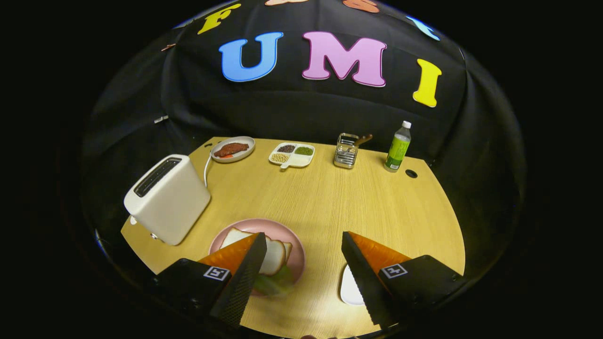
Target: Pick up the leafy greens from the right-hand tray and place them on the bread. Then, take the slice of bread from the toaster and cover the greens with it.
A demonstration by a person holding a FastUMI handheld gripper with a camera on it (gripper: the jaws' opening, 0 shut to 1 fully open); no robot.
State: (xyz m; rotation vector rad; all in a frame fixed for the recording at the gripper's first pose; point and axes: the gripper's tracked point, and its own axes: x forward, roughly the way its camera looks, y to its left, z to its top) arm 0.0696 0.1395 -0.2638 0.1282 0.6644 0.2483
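Leafy greens [275,282] down on the pink plate [294,245], a blurred green smear at its near edge, touching the bread [273,254] and partly tucked behind the left finger, so hard to say how much lies under the slices. Working down by size: wooden table [330,197] spread wide beneath it all; white toaster [167,197] standing left of the plate, slots dark, contents impossible to make out. Gripper [301,263] spread wide open, gripping nothing, left finger over the plate and covering part of the bread, right finger hiding most of a white tray [349,287] with just a sliver peeking out beside it. Far back against the wall: green bottle [398,147], metal utensil rack [346,150], divided dish of beans [292,154], small grey plate [233,149] with something reddish-brown, too small to identify.
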